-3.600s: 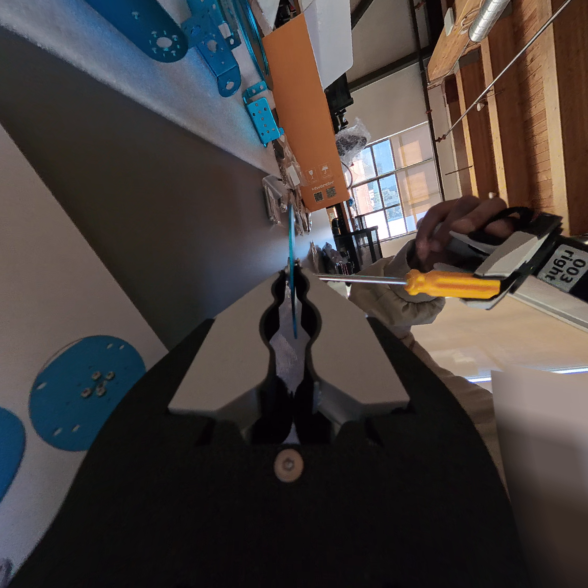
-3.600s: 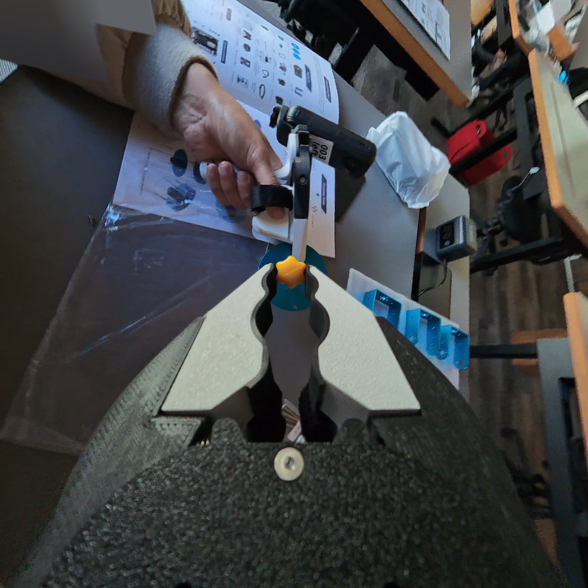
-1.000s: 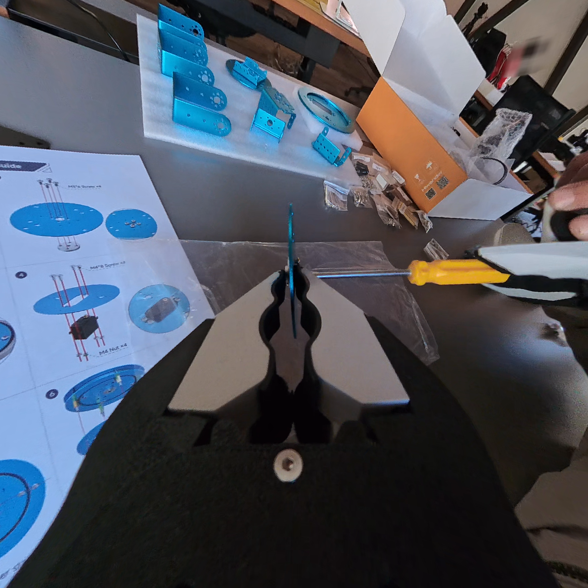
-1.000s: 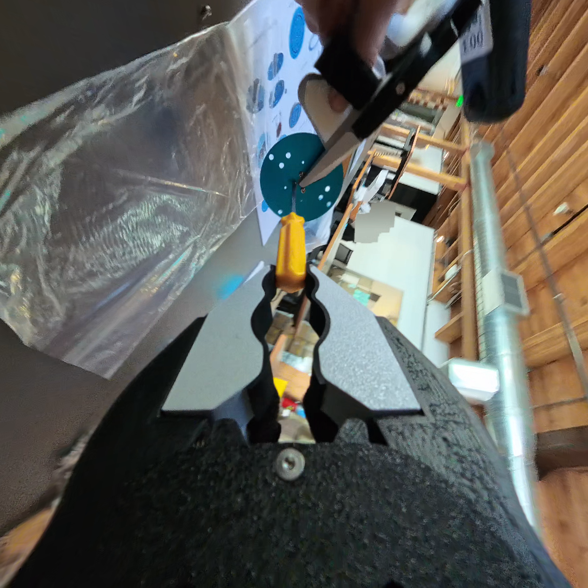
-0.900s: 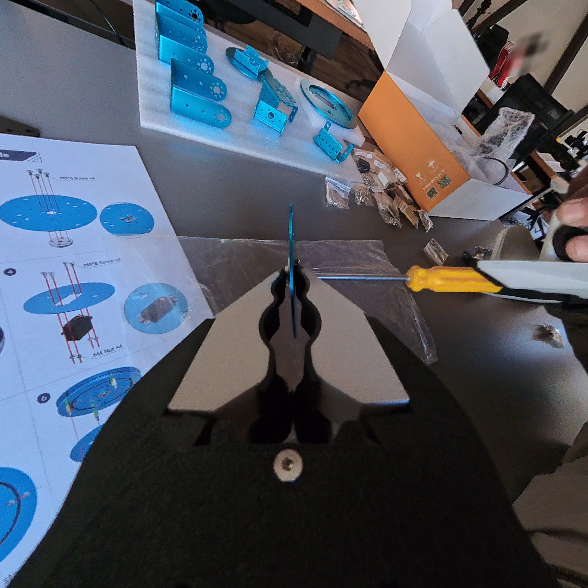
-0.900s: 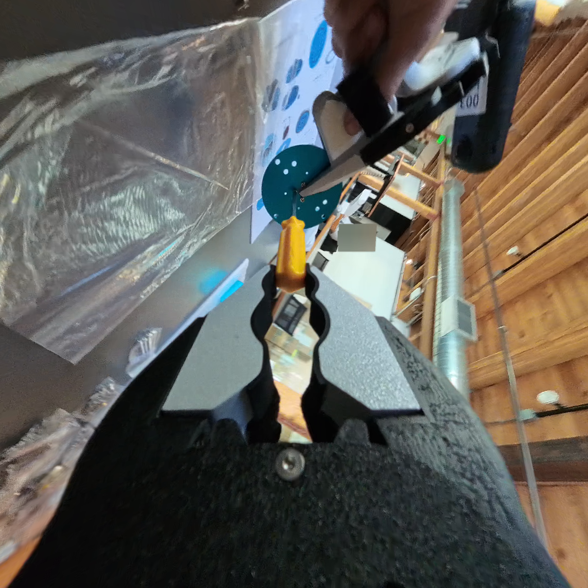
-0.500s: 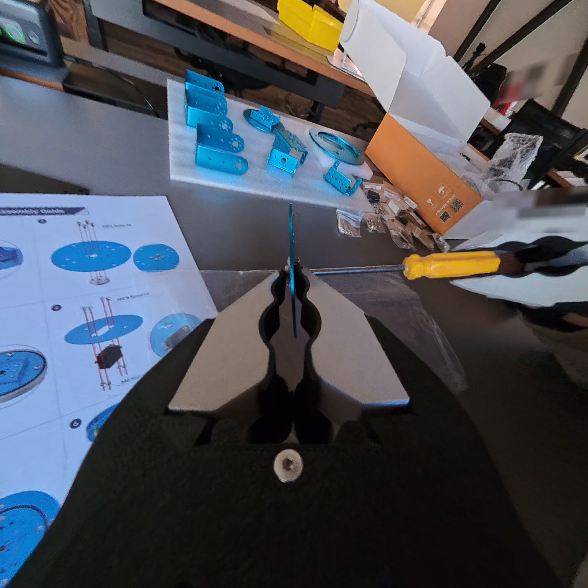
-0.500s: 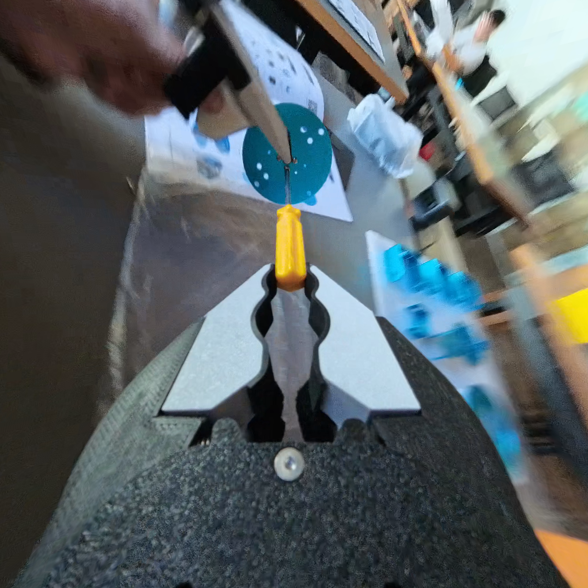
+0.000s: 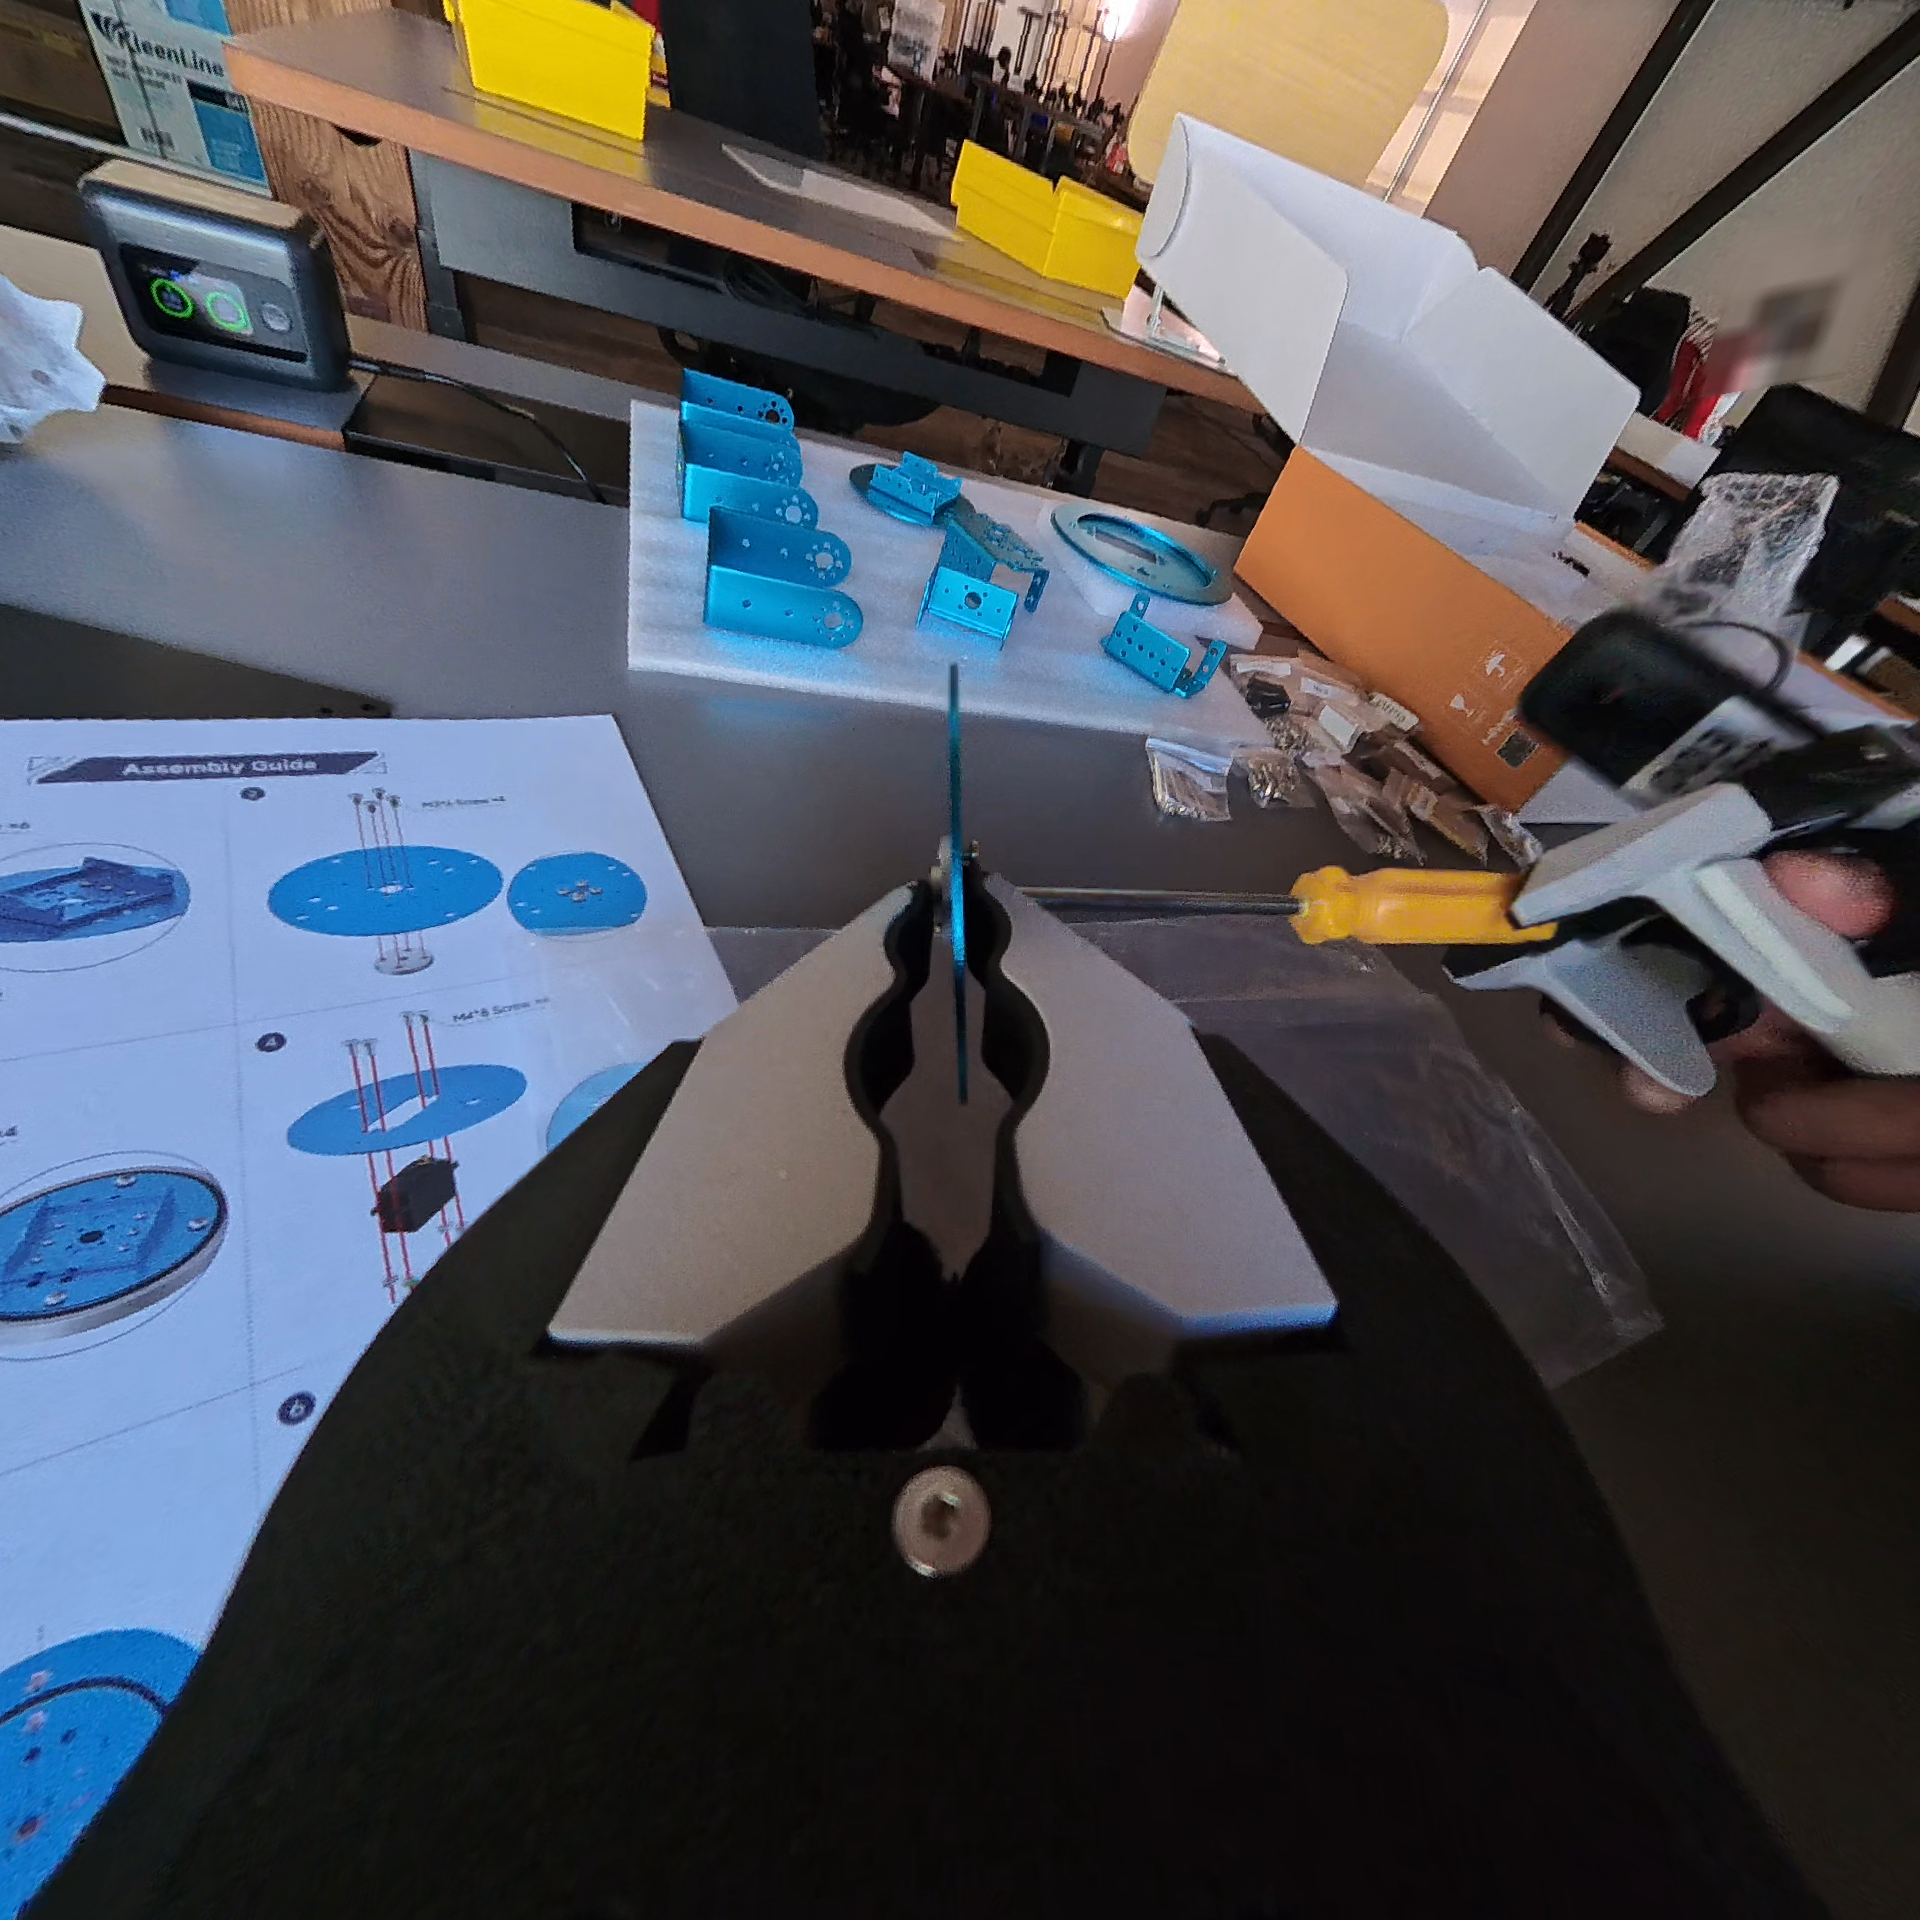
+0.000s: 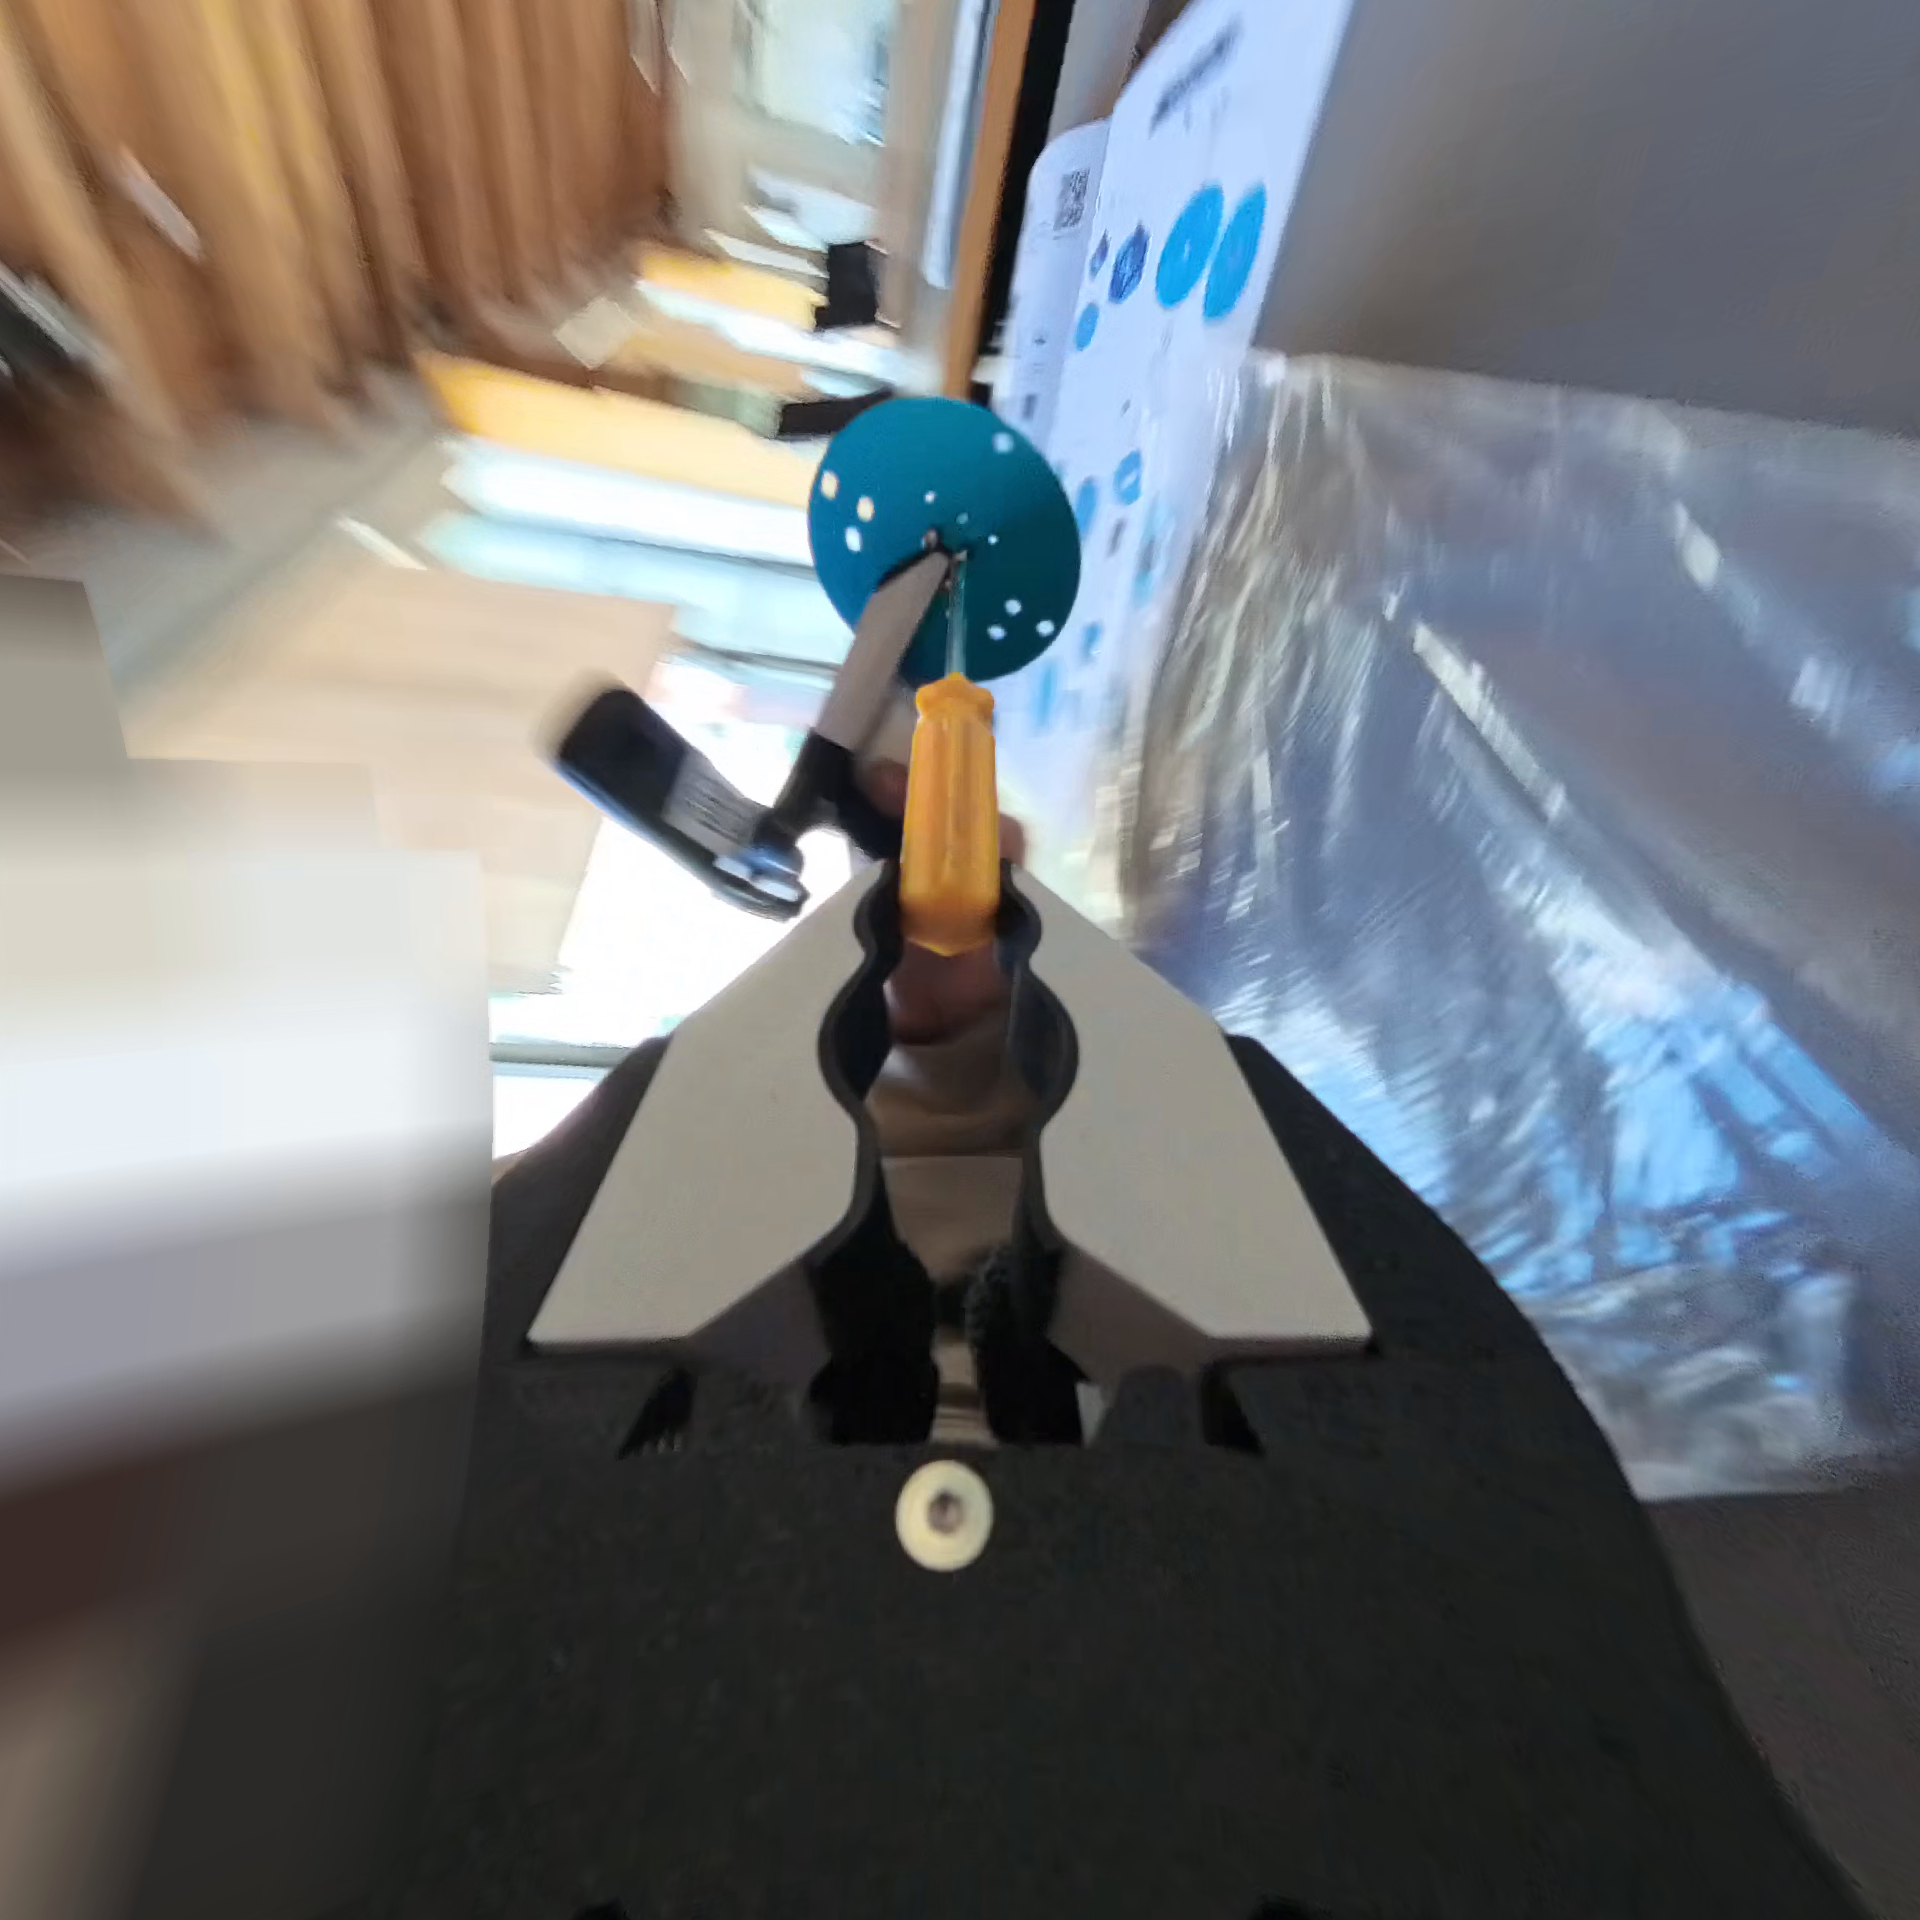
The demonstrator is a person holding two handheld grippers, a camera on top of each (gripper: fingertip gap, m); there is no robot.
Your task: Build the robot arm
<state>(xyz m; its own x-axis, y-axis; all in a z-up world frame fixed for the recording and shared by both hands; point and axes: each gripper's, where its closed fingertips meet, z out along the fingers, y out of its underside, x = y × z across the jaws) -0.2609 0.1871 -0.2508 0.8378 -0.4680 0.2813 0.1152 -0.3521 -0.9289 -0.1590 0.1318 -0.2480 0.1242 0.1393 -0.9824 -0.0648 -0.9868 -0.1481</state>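
My left gripper (image 9: 953, 899) is shut on a thin blue round plate (image 9: 956, 790), held edge-on and upright above the grey table (image 9: 312, 561). In the right wrist view the plate (image 10: 940, 499) faces me as a teal disc with small holes. My right gripper (image 10: 948, 914) is shut on a screwdriver with a yellow handle (image 10: 948, 821); its thin shaft reaches the middle of the disc. In the left wrist view the screwdriver (image 9: 1382, 906) comes in level from the right, its tip at the plate by my fingertips, and the right gripper (image 9: 1538, 914) with a hand shows there.
A printed assembly sheet (image 9: 260, 987) lies at the left. A clear plastic bag (image 9: 1403, 1091) lies under the grippers. A white foam sheet (image 9: 665, 623) bears several blue brackets (image 9: 779, 582). Small screw bags (image 9: 1299, 758), an orange box (image 9: 1382, 592) and a small screen device (image 9: 218, 301) stand behind. There is about 12 centimeters between the tips of the two grippers.
Both views have swung round a great deal while the grips held. The right gripper has rolled about the screwdriver's axis, tip still at the plate's middle. The left view has levelled out.
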